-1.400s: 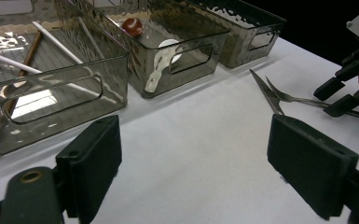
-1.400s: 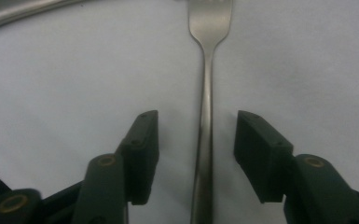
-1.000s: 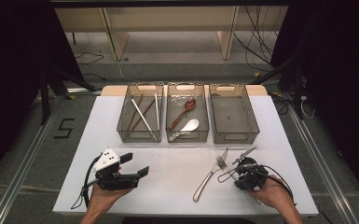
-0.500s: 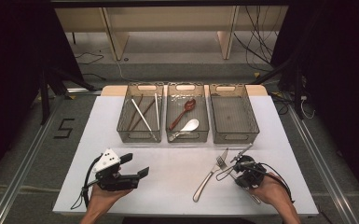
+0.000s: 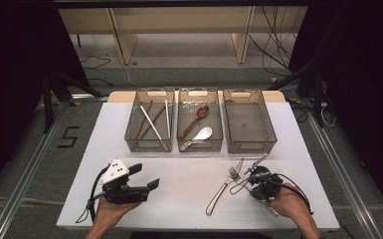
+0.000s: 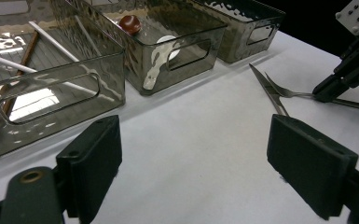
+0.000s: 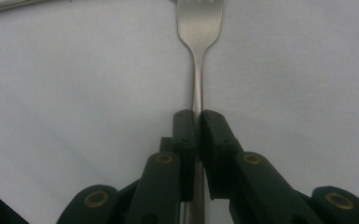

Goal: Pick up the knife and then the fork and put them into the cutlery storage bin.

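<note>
Where the white tabletop (image 5: 189, 194) meets its near edge, a person's two hands come in, each holding a gripper. The right gripper (image 7: 197, 122) has its jaws closed on the handle of a fork (image 7: 198, 44) — the black pads press the thin steel shaft from both sides, and the tines point away from the camera. In the high view this gripper (image 5: 255, 174) sits in the right hand (image 5: 286, 201), just right of the fork (image 5: 236, 174), whose head lies toward the bins. A butter knife (image 5: 223, 188) lies just left of the fork, its handle angled toward the near edge; in the left gripper view the knife (image 6: 266, 88) and fork (image 6: 291, 92) lie side by side with tips close together, whether touching cannot be told.

The left gripper (image 5: 140, 179), held in the left hand (image 5: 110, 208), is well left of the fork, with its jaws wide open and nothing between them — the two black pads (image 6: 95, 158) stand far apart over bare white surface.

Beyond the fork, three smoky clear bins stand in a row. The middle bin (image 5: 200, 145) holds a dark red spoon (image 5: 195, 120) and a white spoon (image 5: 199, 135). The left bin (image 5: 148, 145) holds chopsticks (image 5: 151, 122), some white and some dark. The right bin (image 5: 248, 146), nearest beyond the fork, shows its bare mesh-patterned floor.
</note>
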The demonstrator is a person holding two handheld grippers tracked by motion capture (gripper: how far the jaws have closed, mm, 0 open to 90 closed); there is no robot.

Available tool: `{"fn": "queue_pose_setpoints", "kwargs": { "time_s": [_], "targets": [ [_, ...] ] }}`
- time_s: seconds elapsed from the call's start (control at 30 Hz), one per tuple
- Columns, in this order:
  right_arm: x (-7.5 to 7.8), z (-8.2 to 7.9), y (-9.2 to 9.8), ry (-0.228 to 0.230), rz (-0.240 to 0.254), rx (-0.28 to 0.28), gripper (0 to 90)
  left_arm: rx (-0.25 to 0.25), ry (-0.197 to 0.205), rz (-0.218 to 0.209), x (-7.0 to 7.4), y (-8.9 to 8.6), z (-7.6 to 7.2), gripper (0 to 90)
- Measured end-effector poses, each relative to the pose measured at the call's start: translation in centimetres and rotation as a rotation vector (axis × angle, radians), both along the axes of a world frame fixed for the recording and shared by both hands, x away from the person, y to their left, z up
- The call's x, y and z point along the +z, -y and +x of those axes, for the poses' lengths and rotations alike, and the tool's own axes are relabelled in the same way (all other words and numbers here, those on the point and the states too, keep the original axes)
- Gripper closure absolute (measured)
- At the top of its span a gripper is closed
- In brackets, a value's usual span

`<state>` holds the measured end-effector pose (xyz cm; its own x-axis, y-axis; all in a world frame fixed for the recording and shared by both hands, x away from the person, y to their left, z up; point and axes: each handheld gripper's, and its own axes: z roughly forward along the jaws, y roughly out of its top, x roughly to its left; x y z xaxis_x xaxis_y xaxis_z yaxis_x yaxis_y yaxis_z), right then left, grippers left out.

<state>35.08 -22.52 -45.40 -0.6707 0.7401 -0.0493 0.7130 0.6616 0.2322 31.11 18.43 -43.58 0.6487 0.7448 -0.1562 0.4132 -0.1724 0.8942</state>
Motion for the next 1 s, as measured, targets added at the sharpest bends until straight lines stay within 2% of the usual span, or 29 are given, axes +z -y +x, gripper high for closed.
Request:
{"fn": "queue_pose_setpoints", "kwargs": {
  "time_s": [0.27,0.53,0.8,1.0],
  "targets": [
    [0.7,-0.1,0.2,0.026,0.036,0.009,84.8,0.004,0.002,-0.001,0.0,0.0,0.0,17.5],
    [3.0,0.1,0.7,0.087,0.113,0.002,84.8,0.012,0.01,-0.012,0.0,-0.2,0.0,17.5],
    [5.1,1.6,0.9,0.148,0.171,-0.023,84.8,0.02,0.018,-0.025,0.0,-0.6,0.0,17.5],
    [6.0,3.0,0.9,0.17,0.205,-0.042,84.8,0.03,0.021,-0.035,0.0,-0.8,0.1,17.5]
  ]
}}
